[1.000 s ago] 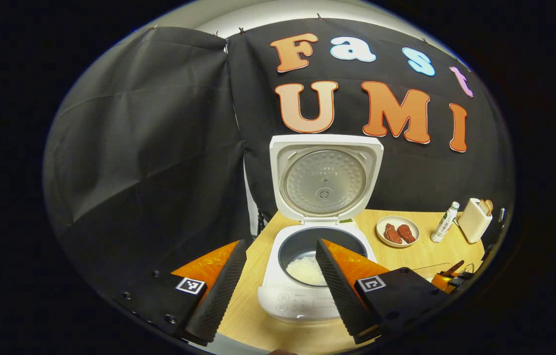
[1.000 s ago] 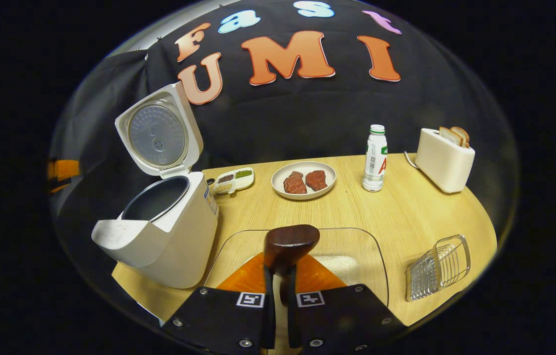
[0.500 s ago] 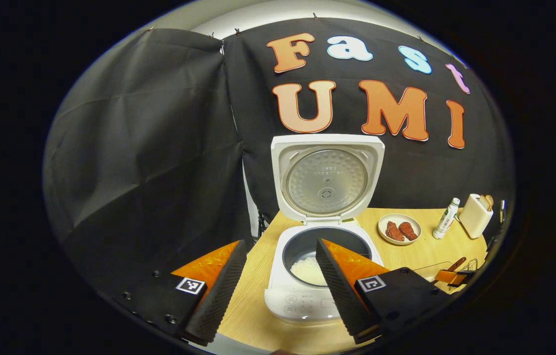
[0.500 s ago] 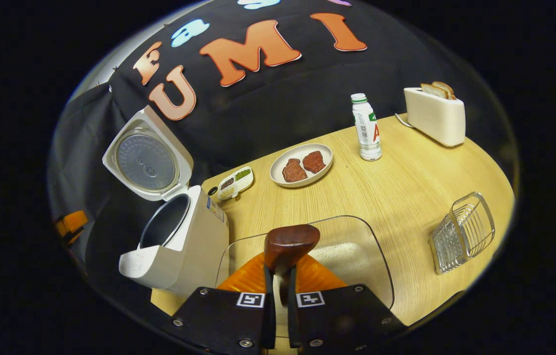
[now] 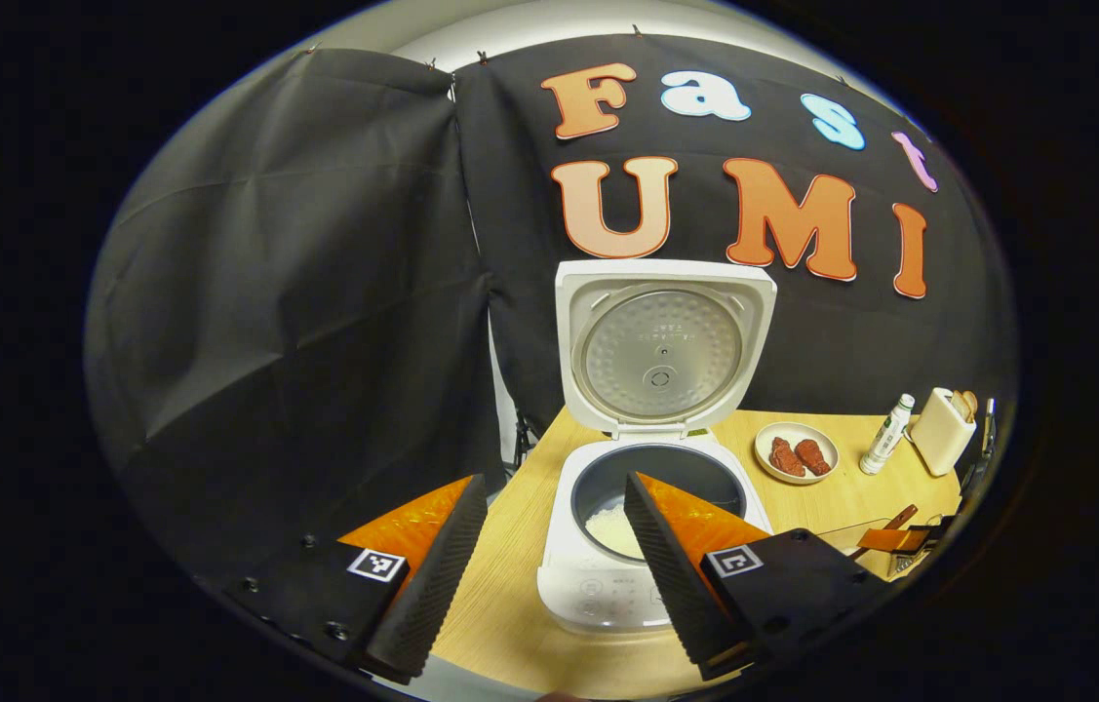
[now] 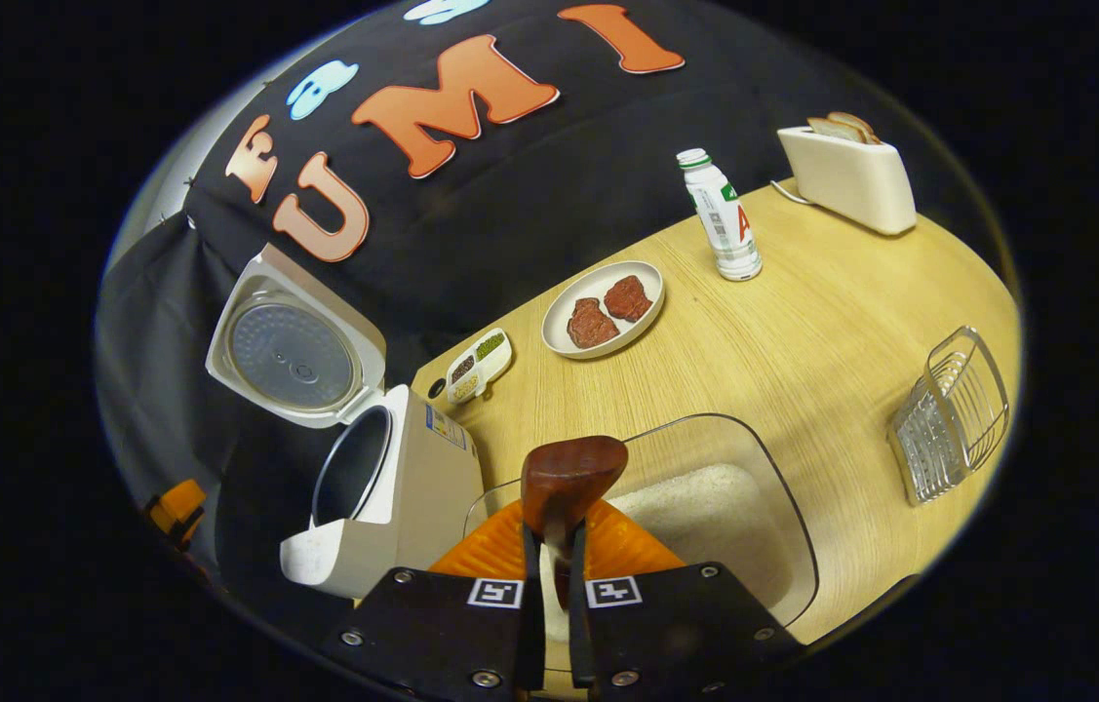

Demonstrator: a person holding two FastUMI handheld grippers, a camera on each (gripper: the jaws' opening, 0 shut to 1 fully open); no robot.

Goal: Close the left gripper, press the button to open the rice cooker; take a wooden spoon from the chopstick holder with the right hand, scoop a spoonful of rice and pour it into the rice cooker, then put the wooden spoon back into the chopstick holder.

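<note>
the wooden spoon (image 6: pixel 564 478) sits clamped between both fingers of the right gripper (image 6: pixel 549 624), its dark bowl rising just ahead of the fingertips in the right gripper view. directly beneath and beyond the bowl lies a clear glass dish (image 6: pixel 705 507) with a layer of white rice (image 6: pixel 705 492) inside. whether the bowl carries any rice cannot be told.

the rice cooker (image 6: pixel 383 497) stands at the table's left edge, just beside the glass dish, its lid (image 6: pixel 294 351) hinged fully up. in the left gripper view the rice cooker (image 5: pixel 651 546) faces the camera, the raised lid (image 5: pixel 663 346) showing its metal inner plate, and a small heap of white grains (image 5: pixel 612 531) rests on the floor of the dark inner pot (image 5: pixel 656 478).

the left gripper (image 5: pixel 549 575) hangs in front of the cooker with its two fingers spread wide apart and nothing between them; one finger crosses the view of the pot's rim.

the wire chopstick holder (image 6: pixel 949 419) lies near the table's right edge, well apart from the dish. farther back on the table (image 6: pixel 803 322) stand a plate (image 6: pixel 603 309) bearing two pieces of red meat, a small divided tray (image 6: pixel 478 363) of beans near the cooker, a white bottle (image 6: pixel 723 216) and a toaster (image 6: pixel 842 174) with bread slices in its slots.
</note>
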